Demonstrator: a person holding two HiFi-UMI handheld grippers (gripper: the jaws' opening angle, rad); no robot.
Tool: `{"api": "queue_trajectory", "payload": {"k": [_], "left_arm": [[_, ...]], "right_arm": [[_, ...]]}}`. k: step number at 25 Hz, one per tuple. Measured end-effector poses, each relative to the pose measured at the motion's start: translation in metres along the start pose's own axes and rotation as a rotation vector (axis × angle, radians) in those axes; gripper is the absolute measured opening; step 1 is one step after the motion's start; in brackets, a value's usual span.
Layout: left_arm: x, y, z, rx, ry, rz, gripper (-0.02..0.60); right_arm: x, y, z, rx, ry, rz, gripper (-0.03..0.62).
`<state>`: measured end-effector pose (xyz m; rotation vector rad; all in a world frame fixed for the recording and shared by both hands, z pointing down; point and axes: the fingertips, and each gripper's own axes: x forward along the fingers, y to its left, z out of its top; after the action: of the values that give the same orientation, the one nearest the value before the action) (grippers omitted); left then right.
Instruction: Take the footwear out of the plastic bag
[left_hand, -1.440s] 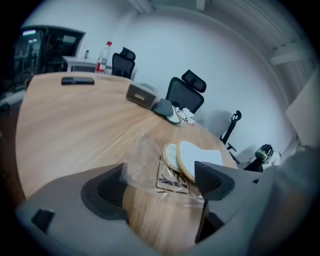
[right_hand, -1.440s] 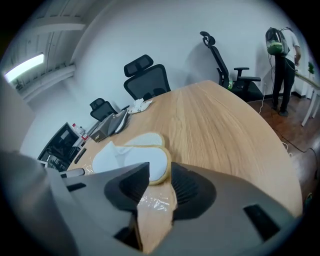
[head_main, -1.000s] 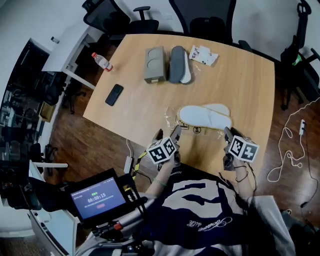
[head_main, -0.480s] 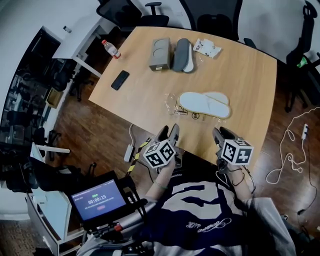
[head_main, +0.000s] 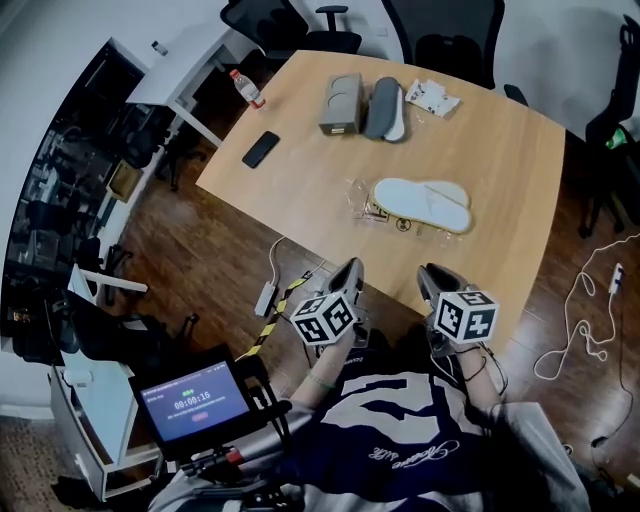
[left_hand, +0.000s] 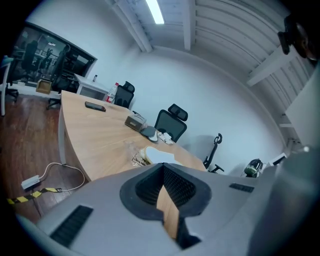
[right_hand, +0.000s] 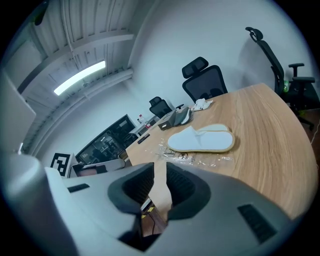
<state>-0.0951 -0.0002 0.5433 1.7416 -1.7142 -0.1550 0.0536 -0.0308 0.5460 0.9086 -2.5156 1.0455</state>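
A pair of white slippers (head_main: 425, 203) lies flat on the wooden table (head_main: 500, 150), partly on a crumpled clear plastic bag (head_main: 366, 197). Both grippers hang off the table's near edge, close to the person's body and well short of the slippers. My left gripper (head_main: 348, 272) is shut with nothing in it; its pads (left_hand: 175, 185) meet at the tip. My right gripper (head_main: 430, 280) is closing, with a narrow gap and nothing between its pads (right_hand: 182, 187). The slippers (right_hand: 200, 139) and the bag (right_hand: 187, 157) show ahead in the right gripper view, and the slippers (left_hand: 159, 155) also in the left gripper view.
At the table's far side lie a grey box (head_main: 340, 103), a dark grey pair of slippers (head_main: 385, 108) and a small white packet (head_main: 432, 97). A phone (head_main: 261, 149) lies at the left edge. Office chairs (head_main: 455, 45) stand behind. A power strip (head_main: 266, 298) and cables (head_main: 580, 320) lie on the floor.
Both grippers have drawn back from the table's near edge towards the body. The left jaws have gone from open to shut, and the right jaws have narrowed.
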Motion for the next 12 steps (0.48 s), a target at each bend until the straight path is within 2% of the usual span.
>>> {"api": "queue_trajectory", "payload": {"k": [2, 6, 12], "left_arm": [[-0.003, -0.003, -0.003, 0.038, 0.020, -0.027, 0.003], [-0.015, -0.008, -0.007, 0.065, 0.052, -0.081, 0.003], [-0.051, -0.009, -0.006, 0.136, 0.089, -0.192, 0.003]], "right_arm": [[0.002, 0.012, -0.003, -0.025, -0.009, 0.014, 0.051], [0.004, 0.039, -0.011, -0.042, -0.019, 0.046, 0.052], [0.006, 0.081, -0.031, -0.052, -0.041, 0.010, 0.052]]}}
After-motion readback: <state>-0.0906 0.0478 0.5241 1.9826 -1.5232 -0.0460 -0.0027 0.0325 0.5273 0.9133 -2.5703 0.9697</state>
